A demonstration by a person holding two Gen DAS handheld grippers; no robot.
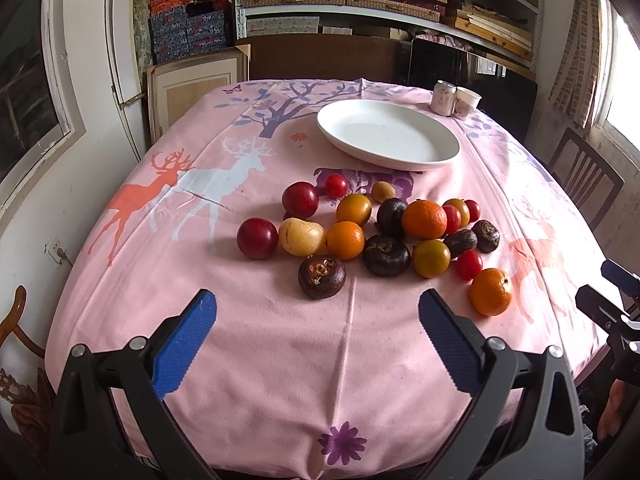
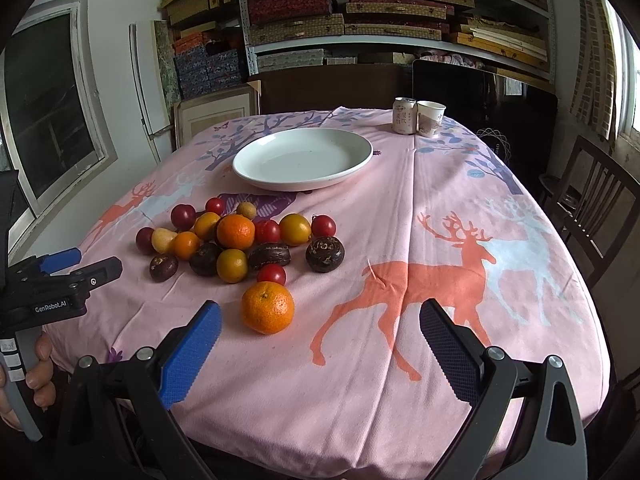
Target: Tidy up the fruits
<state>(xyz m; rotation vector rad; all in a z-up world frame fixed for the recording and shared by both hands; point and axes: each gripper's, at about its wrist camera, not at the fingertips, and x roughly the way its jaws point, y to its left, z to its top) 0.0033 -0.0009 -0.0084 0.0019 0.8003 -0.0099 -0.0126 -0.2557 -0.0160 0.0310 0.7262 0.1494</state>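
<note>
A pile of mixed fruit (image 1: 360, 232) (image 2: 236, 244) lies on the pink deer-print tablecloth (image 1: 280, 360): red plums, oranges, dark brown round fruits, cherry tomatoes and one pale yellow fruit (image 1: 301, 237). One orange (image 1: 491, 292) (image 2: 267, 307) sits apart, nearest the front. An empty white plate (image 1: 388, 135) (image 2: 302, 158) stands behind the pile. My left gripper (image 1: 318, 320) is open and empty, short of a dark fruit (image 1: 321, 277). My right gripper (image 2: 320, 328) is open and empty, just right of the lone orange.
A drink can (image 2: 405, 115) and a paper cup (image 2: 430, 118) stand at the table's far right. Wooden chairs (image 2: 592, 208) flank the right side. Shelves of boxes (image 2: 360, 12) fill the back wall. The left gripper body shows in the right wrist view (image 2: 60, 280).
</note>
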